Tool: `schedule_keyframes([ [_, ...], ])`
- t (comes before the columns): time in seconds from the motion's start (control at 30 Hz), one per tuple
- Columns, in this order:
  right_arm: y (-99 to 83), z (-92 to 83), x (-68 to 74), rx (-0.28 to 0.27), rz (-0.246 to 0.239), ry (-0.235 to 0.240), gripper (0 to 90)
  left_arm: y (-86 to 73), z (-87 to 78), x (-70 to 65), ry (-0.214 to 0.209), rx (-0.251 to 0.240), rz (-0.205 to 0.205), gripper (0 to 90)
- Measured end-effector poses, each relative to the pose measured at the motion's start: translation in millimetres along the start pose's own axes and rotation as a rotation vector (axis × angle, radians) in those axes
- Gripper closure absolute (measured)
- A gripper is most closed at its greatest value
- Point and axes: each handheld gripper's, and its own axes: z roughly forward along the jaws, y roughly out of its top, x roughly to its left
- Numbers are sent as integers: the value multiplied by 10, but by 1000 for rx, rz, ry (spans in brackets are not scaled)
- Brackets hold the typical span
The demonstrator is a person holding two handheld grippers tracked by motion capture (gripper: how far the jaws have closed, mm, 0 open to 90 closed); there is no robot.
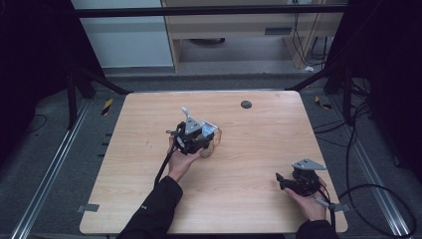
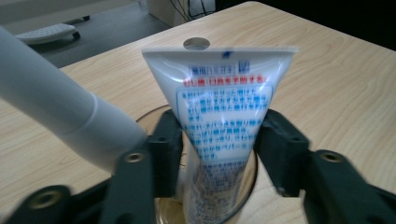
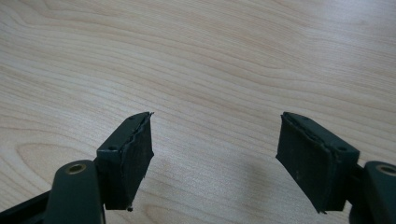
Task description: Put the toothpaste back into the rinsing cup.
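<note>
A white tube (image 2: 219,107) with blue and red print stands with its crimped end up in a clear glass cup (image 2: 243,186). My left gripper (image 2: 217,149) has a jaw on each side of the tube at the cup's rim; the pads lie close to its edges without squeezing it, so the gripper is open. A pale grey rod (image 2: 60,112) leans out to the left of that jaw. From above, the left gripper (image 1: 205,137) is at the cup (image 1: 213,144) near the table's middle. My right gripper (image 3: 215,154) is open over bare wood, near the table's front right (image 1: 281,180).
The wooden table (image 1: 249,149) has a small dark round disc (image 1: 246,104) near its far edge, also visible behind the tube as a grey disc (image 2: 196,43). Black frame struts and cables lie on the floor around the table.
</note>
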Motion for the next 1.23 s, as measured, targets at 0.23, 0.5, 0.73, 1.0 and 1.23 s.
schedule_keyframes([
  [0.23,-1,-4,7,-2,1,-1,260,-20,-204,-11,26,3,0,394],
  [0.5,-8,-23,15,-2,1,-4,242,-167,-629,-2,23,-19,5,347],
  [0.73,-16,-19,35,-1,12,5,196,-604,-938,74,33,61,-43,309],
  [1.0,-26,-44,64,-8,12,-4,162,-1096,-1135,212,79,178,-109,282],
  [1.23,-27,-40,114,0,15,-3,137,-1381,-1349,376,174,257,-150,269],
])
